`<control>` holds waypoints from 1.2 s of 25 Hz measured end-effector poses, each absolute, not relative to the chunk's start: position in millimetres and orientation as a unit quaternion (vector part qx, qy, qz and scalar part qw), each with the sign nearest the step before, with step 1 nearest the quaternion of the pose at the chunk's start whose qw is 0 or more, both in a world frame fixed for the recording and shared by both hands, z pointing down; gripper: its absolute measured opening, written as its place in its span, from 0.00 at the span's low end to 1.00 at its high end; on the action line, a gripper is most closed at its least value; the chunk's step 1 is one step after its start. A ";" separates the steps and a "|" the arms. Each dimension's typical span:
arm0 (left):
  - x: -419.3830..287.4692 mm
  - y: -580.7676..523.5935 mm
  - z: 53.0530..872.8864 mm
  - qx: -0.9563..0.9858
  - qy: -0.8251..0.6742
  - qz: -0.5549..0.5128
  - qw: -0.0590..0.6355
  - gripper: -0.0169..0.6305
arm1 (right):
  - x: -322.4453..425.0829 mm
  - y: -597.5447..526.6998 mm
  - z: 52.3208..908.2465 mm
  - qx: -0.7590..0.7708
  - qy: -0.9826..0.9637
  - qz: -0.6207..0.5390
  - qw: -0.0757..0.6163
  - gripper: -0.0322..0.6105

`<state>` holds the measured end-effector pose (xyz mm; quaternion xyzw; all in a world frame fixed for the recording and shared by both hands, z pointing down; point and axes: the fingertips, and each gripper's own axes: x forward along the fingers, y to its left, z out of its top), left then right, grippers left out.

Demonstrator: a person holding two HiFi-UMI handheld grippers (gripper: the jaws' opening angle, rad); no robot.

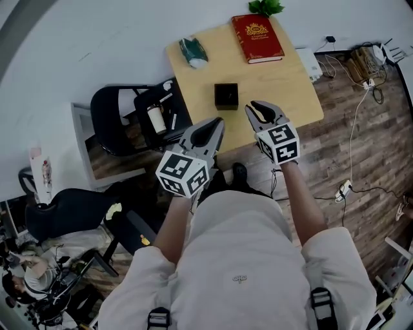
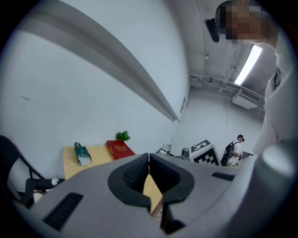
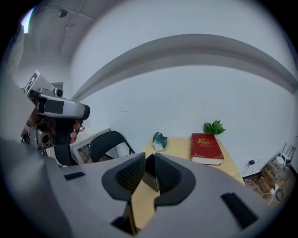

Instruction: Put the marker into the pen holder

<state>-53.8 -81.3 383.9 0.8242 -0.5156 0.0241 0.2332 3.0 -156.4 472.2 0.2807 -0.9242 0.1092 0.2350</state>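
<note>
A black square pen holder stands on the wooden table, just beyond both grippers. A thin white pen-like thing, perhaps the marker, lies on the black chair left of the table, beside a pale cylinder. My left gripper hangs over the table's near left edge, its jaws shut and empty. My right gripper is just right of the holder with nothing in it, and its jaws are all but closed. The holder shows in the slit behind them.
At the table's far end lie a red book and a green and white bundle, with a small plant behind. Cables and a power strip run over the wooden floor at right. A second chair stands at lower left.
</note>
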 end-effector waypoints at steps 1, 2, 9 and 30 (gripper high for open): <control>-51.7 -78.5 382.3 0.823 -0.518 0.023 0.231 0.04 | 4.9 -152.4 469.2 0.278 -0.926 0.107 0.233 0.15; -49.7 -75.9 380.6 0.822 -0.521 0.022 0.229 0.04 | 6.6 -148.5 466.0 0.275 -0.928 0.105 0.230 0.14; -35.1 -58.1 372.3 0.816 -0.536 0.016 0.217 0.04 | 17.6 -121.6 445.4 0.257 -0.938 0.092 0.213 0.12; -17.6 -29.8 359.1 0.795 -0.574 0.011 0.197 0.04 | 28.2 -83.1 380.1 0.210 -0.965 0.059 0.148 0.08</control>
